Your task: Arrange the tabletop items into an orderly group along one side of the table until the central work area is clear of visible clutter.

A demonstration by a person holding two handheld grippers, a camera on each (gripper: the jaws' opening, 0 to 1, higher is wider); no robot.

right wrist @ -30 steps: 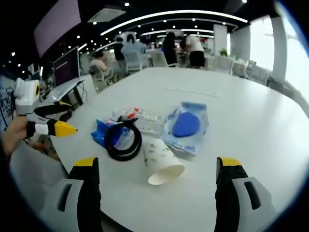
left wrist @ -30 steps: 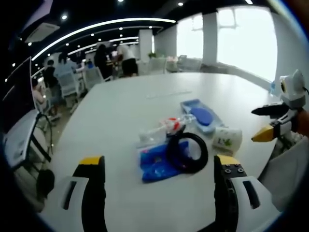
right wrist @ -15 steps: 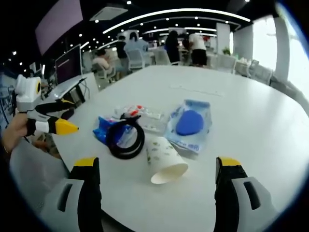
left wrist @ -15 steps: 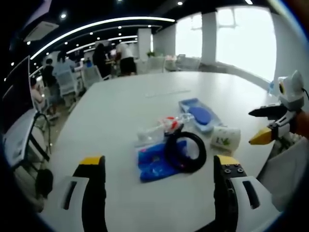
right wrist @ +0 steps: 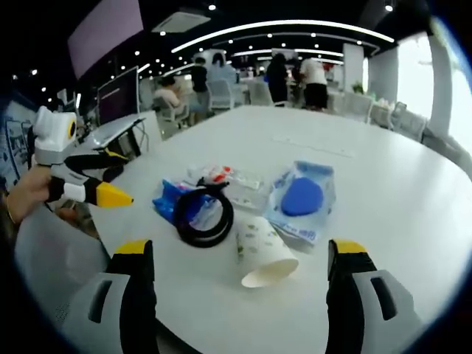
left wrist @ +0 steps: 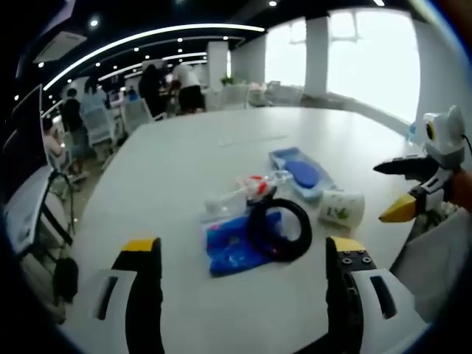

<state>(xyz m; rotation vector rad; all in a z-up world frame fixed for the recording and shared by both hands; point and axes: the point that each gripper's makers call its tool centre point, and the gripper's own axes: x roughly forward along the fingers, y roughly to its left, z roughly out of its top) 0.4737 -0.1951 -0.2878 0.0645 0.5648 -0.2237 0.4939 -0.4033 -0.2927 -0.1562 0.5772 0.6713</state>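
On the white table point(right wrist: 383, 192) a small cluster lies together: a black rubber ring point(right wrist: 203, 215) resting on a blue plastic packet point(right wrist: 171, 199), a clear wrapper with red print point(right wrist: 221, 177) behind, a blue sponge in its clear pack point(right wrist: 302, 198), and a tipped white paper cup point(right wrist: 264, 252) just beside the ring. The left gripper point(left wrist: 243, 254) and right gripper point(right wrist: 240, 254) both hover released, jaws spread wide, holding nothing.
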